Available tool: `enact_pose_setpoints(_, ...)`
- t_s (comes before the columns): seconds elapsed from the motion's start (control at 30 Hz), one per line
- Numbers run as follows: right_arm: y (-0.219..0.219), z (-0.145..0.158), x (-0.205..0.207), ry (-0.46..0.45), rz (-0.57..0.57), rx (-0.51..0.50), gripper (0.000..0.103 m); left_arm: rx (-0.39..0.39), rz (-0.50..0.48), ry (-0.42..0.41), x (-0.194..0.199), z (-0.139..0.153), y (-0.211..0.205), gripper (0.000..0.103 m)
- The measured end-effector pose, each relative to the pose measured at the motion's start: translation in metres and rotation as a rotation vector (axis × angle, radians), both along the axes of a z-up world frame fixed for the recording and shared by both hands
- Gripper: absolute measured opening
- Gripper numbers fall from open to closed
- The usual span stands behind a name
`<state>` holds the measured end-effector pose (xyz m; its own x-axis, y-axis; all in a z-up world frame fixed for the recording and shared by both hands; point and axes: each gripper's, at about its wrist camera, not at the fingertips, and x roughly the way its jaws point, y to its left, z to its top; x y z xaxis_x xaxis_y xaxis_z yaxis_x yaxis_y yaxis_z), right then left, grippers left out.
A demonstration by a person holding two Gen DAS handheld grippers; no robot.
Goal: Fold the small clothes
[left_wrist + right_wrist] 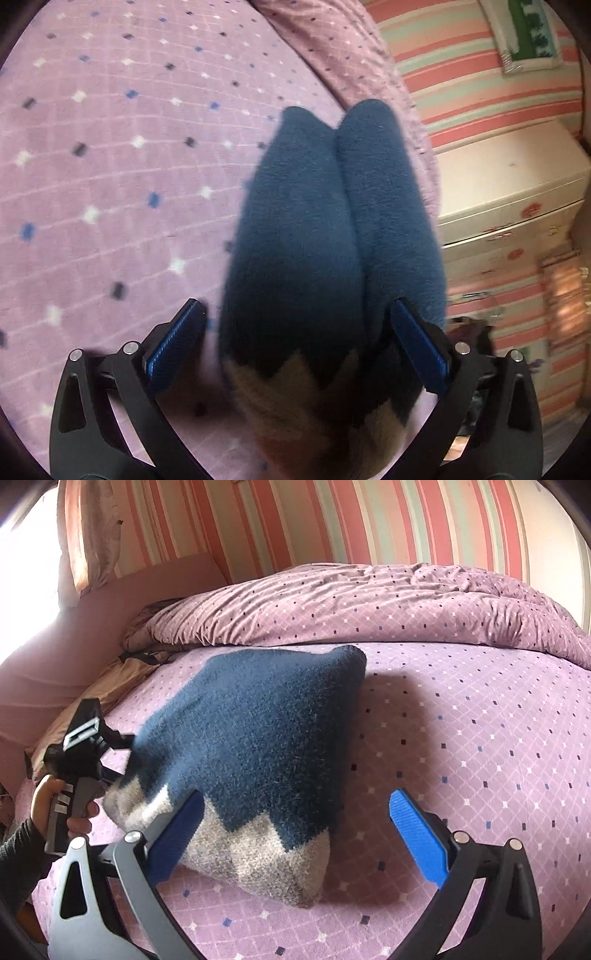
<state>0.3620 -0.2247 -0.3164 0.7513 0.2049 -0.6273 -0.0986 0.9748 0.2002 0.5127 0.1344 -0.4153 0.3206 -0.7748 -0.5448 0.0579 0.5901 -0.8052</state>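
Sweater, fuzzy navy with grey zigzag hem

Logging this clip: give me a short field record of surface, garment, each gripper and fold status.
surface: purple patterned bed sheet, rumpled duvet behind
garment: blue and grey knit garment, one end lifted off the sheet
left gripper: jaws open, garment between them
right gripper: jaws open, garment's grey end between them
fold status: cannot tell
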Motion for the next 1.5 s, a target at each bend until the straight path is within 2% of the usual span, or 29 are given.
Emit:
enact_pose_setpoints(0.17, 0.002, -0.004, -0.002, 0.002, 0.005, -0.013, 0.101, -0.201, -0.007, -0.007, 0.005, -0.006, -0.001, 0.100)
enact_pose_setpoints(0.27, 0.003, -0.007, -0.002, 0.008, 0.004, -0.015, 0.101, -0.402, 0.007, -0.002, 0.004, -0.012, 0.004, 0.100)
enact_pose_setpoints(0.33, 0.003, -0.010, -0.002, 0.014, 0.004, -0.012, 0.101, -0.443, 0.015, 0.004, 0.005, -0.014, 0.005, 0.100)
enact_pose_setpoints(0.37, 0.004, -0.011, -0.002, 0.017, 0.004, -0.009, 0.101, -0.433, 0.006, -0.001, 0.005, -0.013, 0.003, 0.100)
enact_pose_setpoints(0.43, 0.004, -0.013, -0.002, 0.019, 0.005, -0.005, 0.101, -0.343, -0.041, -0.031, 0.001, -0.004, -0.005, 0.100)
enact_pose_setpoints(0.47, 0.004, -0.014, -0.001, 0.022, 0.006, -0.001, 0.101, -0.255, -0.076, -0.059, -0.001, 0.005, -0.015, 0.100)
enact_pose_setpoints(0.5, 0.003, -0.015, 0.000, 0.026, 0.006, 0.001, 0.101, -0.199, -0.097, -0.079, -0.004, 0.012, -0.018, 0.100)
enact_pose_setpoints(0.6, 0.002, -0.021, 0.005, 0.049, -0.002, 0.000, 0.101, -0.077, -0.147, -0.131, -0.007, 0.028, -0.034, 0.100)
enact_pose_setpoints(0.67, 0.002, -0.023, 0.007, 0.056, -0.008, 0.005, 0.101, 0.037, -0.183, -0.147, -0.007, 0.032, -0.045, 0.100)
enact_pose_setpoints(0.7, 0.001, -0.024, 0.007, 0.058, -0.011, 0.009, 0.101, 0.132, -0.209, -0.154, -0.007, 0.032, -0.054, 0.100)
enact_pose_setpoints(0.77, 0.000, -0.025, 0.009, 0.065, -0.015, 0.007, 0.101, 0.207, -0.237, -0.164, -0.009, 0.032, -0.065, 0.100)
enact_pose_setpoints(0.9, -0.002, -0.022, 0.013, 0.062, -0.005, 0.015, 0.101, 0.225, -0.257, -0.139, -0.004, 0.033, -0.070, 0.100)
enact_pose_setpoints(0.93, -0.007, -0.020, 0.015, 0.058, -0.001, 0.043, 0.101, 0.233, -0.262, -0.138, -0.003, 0.033, -0.072, 0.100)
enact_pose_setpoints(1.0, -0.020, -0.018, 0.019, 0.057, -0.012, 0.128, 0.101, 0.220, -0.262, -0.127, 0.006, 0.031, -0.078, 0.100)
enact_pose_setpoints(1.07, -0.041, -0.026, 0.030, 0.100, -0.021, 0.261, 0.101, 0.212, -0.260, -0.123, -0.003, 0.030, -0.074, 0.100)
enact_pose_setpoints(1.2, -0.075, -0.065, 0.047, 0.232, -0.087, 0.445, 0.101, 0.208, -0.258, -0.119, -0.004, 0.029, -0.077, 0.100)
enact_pose_setpoints(1.27, -0.083, -0.086, 0.053, 0.265, -0.069, 0.570, 0.101, 0.204, -0.260, -0.117, -0.004, 0.026, -0.076, 0.100)
enact_pose_setpoints(1.33, -0.086, -0.095, 0.054, 0.261, -0.070, 0.643, 0.102, 0.194, -0.259, -0.114, -0.004, 0.024, -0.072, 0.100)
enact_pose_setpoints(1.5, -0.066, -0.093, 0.070, 0.269, -0.019, 0.699, 0.102, 0.186, -0.259, -0.115, -0.002, 0.017, -0.061, 0.100)
